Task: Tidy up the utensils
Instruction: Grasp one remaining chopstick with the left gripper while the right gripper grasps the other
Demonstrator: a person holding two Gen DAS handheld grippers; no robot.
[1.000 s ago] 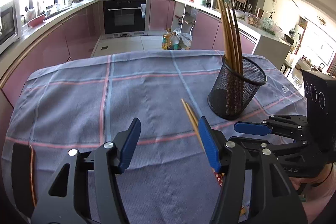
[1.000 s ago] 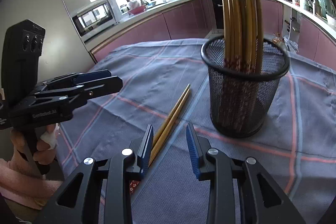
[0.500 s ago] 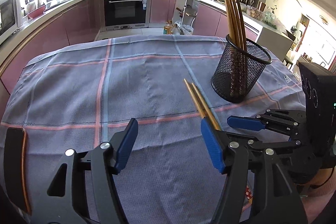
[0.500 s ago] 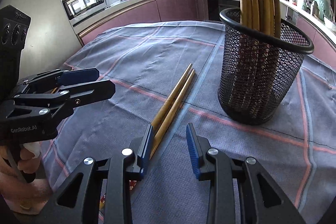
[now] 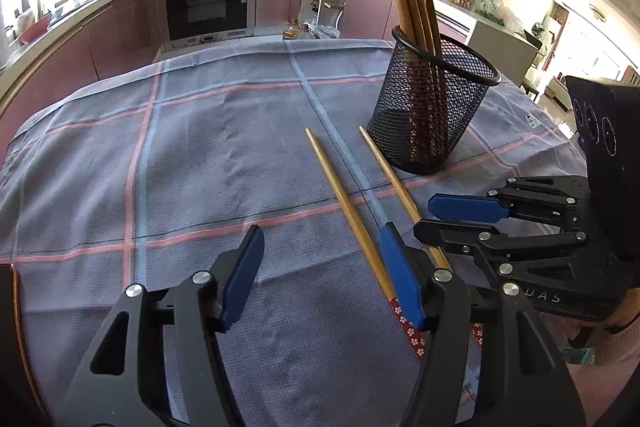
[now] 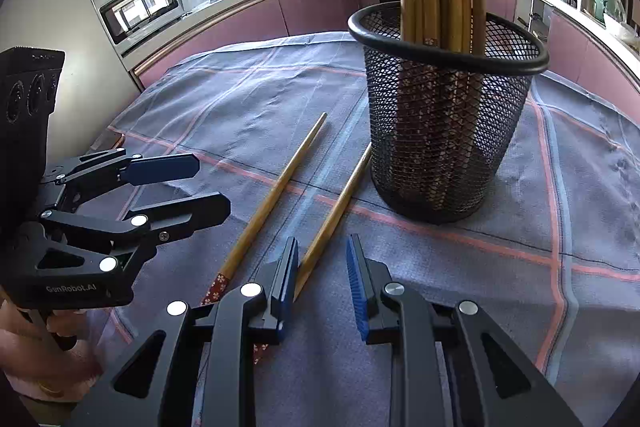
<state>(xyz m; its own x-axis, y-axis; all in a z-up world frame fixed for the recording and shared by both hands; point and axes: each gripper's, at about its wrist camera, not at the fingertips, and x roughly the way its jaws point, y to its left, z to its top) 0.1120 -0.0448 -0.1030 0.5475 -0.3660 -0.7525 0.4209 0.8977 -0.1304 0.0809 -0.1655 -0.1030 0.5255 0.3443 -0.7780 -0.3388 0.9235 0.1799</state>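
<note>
Two wooden chopsticks with red flowered ends lie apart on the cloth: one [image 5: 346, 211] [image 6: 272, 199] further from the holder, one [image 5: 394, 183] [image 6: 340, 207] beside it. A black mesh holder [image 5: 432, 115] [image 6: 444, 143] stands upright with several chopsticks in it. My left gripper [image 5: 320, 279] is open and empty, low over the cloth, its right finger over the first chopstick's flowered end. My right gripper [image 6: 322, 283] is open and empty, its left finger touching or just over the second chopstick. Each gripper also shows in the other's view, the right [image 5: 464, 217] and the left [image 6: 188, 187].
A grey checked cloth [image 5: 200, 155] covers the table. The table's front edge runs under both grippers. Kitchen counters, an oven [image 5: 208, 3] and a microwave [image 6: 144, 5] stand beyond the far edge.
The two chopsticks, lying side by side before, now lie apart. Both grippers have moved forward and lower towards the chopsticks and the holder.
</note>
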